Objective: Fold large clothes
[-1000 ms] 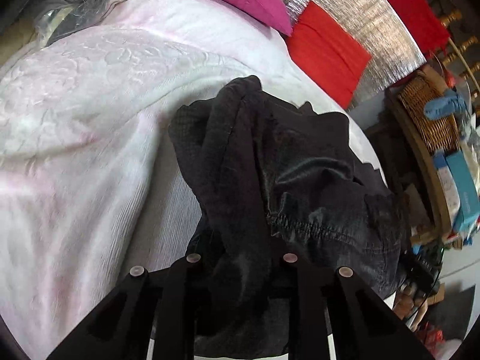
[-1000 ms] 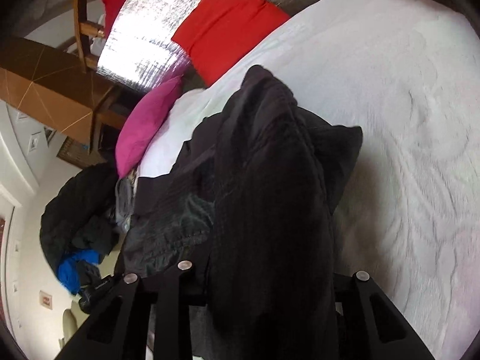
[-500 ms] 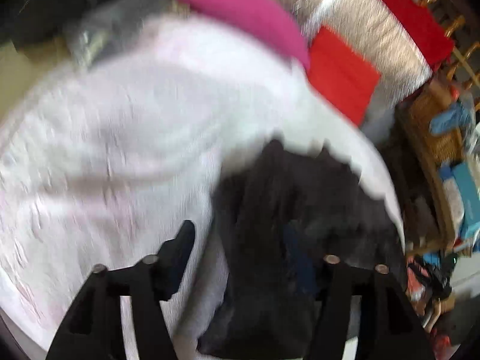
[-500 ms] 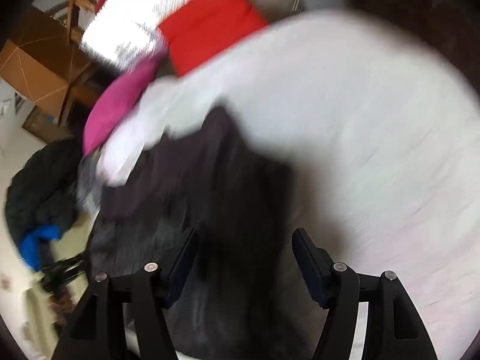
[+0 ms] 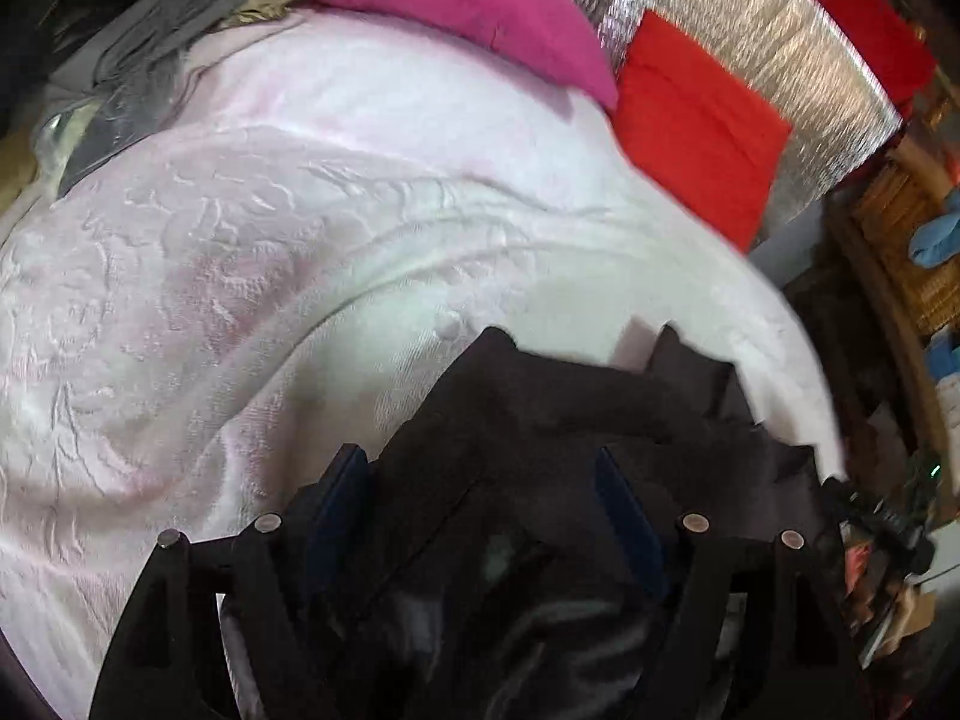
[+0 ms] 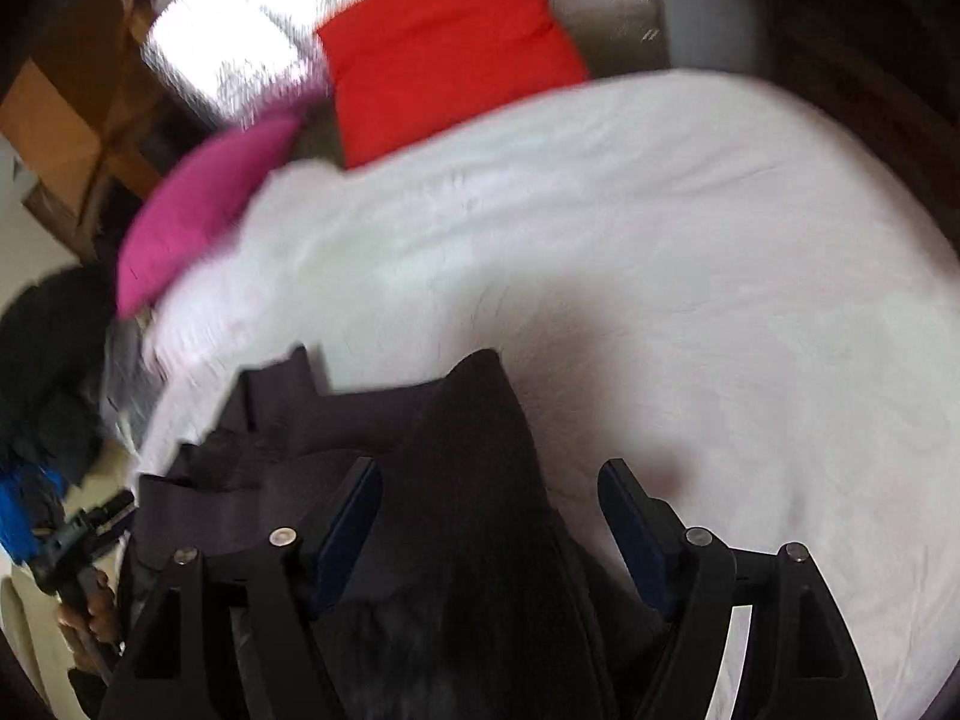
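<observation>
Both grippers have let go of the crumpled black fabric garment [image 5: 576,420], dropped for re-gripping.
Left gripper [image 5: 480,516] and right gripper [image 6: 489,516] jaws are opening, empty, above white quilted bedspread [image 6: 690,252].

Garment [image 5: 570,420] lies crumpled on the bed [image 5: 300,300], at its near edge, partly under both claws. Left claw [image 5: 480,480] stands over the garment, jaws opening, cloth between them but not pressed. Right claw [image 6: 489,492] likewise, jaws opening, a ridge of the garment running up between the fingers. In the left wrist view two cushions sit at the far end of the bed: one [image 5: 450,0] to the left, the other [image 5: 696,126] to its right against a foil-faced panel [image 5: 750,30]. Shelving [image 5: 900,276] stands right of the bed. A heap of clothes [image 5: 150,60] lies at the bed's far left.
</observation>
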Demonstrator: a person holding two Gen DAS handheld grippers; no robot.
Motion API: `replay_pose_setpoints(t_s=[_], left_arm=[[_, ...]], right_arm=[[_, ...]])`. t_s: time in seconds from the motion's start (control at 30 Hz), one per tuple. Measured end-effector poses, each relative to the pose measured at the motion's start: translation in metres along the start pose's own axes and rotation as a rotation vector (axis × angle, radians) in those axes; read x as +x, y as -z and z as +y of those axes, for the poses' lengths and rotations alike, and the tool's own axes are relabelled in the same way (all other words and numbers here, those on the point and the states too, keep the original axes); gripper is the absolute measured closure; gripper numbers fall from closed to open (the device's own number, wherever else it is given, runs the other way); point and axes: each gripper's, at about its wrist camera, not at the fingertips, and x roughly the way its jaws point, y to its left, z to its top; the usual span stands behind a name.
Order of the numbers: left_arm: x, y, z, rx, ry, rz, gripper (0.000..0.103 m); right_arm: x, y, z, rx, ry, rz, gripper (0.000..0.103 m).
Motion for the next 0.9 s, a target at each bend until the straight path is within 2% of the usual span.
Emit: replay_pose_setpoints(t_s=[0.07, 0.13, 0.17, 0.2, 0.23, 0.3, 0.4, 0.5, 0.6, 0.67, 0.73, 0.8, 0.87, 0.9], left_arm=[[0.017, 0.002, -0.006, 0.031, -0.040, 0.032, 0.033], [0.025, 0.006, -0.008, 0.053, -0.125, 0.034, 0.058], [0.023, 0.007, -0.008, 0.064, -0.142, 0.022, 0.062], [0.021, 0.007, -0.009, 0.070, -0.147, 0.003, 0.072], [0.016, 0.007, -0.008, 0.066, -0.143, -0.020, 0.085], [0.003, 0.004, -0.004, 0.034, -0.089, -0.067, 0.086], [-0.014, 0.000, 0.000, -0.013, -0.076, -0.152, 0.087], [-0.017, -0.003, 0.008, -0.086, -0.066, -0.195, 0.087], [0.005, -0.004, 0.020, -0.149, -0.085, -0.158, 0.086], [0.020, -0.002, 0.029, -0.177, -0.095, -0.117, 0.085], [0.022, 0.000, 0.027, -0.161, -0.112, -0.108, 0.081], [0.016, 0.000, 0.020, -0.137, -0.128, -0.126, 0.074], [0.009, 0.000, 0.013, -0.112, -0.132, -0.136, 0.060], [0.003, 0.002, 0.010, -0.110, -0.129, -0.129, 0.046]], right_arm=[[0.012, -0.002, 0.007, -0.037, -0.007, 0.029, 0.025], [0.018, 0.004, 0.025, -0.135, 0.016, 0.037, 0.028], [0.020, 0.009, 0.037, -0.209, 0.074, 0.027, 0.046], [0.022, 0.015, 0.046, -0.270, 0.131, 0.031, 0.061], [0.022, 0.016, 0.050, -0.295, 0.169, 0.033, 0.084], [0.013, 0.013, 0.053, -0.292, 0.240, -0.005, 0.086], [-0.020, 0.002, 0.058, -0.259, 0.240, -0.160, 0.088], [-0.034, -0.007, 0.051, -0.178, 0.204, -0.244, 0.089], [-0.012, -0.011, 0.040, -0.121, 0.282, -0.286, 0.097], [0.015, -0.011, 0.018, -0.030, 0.301, -0.249, 0.097], [0.030, -0.006, -0.005, 0.061, 0.251, -0.210, 0.097], [0.023, 0.001, -0.020, 0.136, 0.142, -0.229, 0.096], [0.004, 0.007, -0.030, 0.203, 0.038, -0.273, 0.096], [-0.005, 0.010, -0.032, 0.221, -0.013, -0.283, 0.096]])
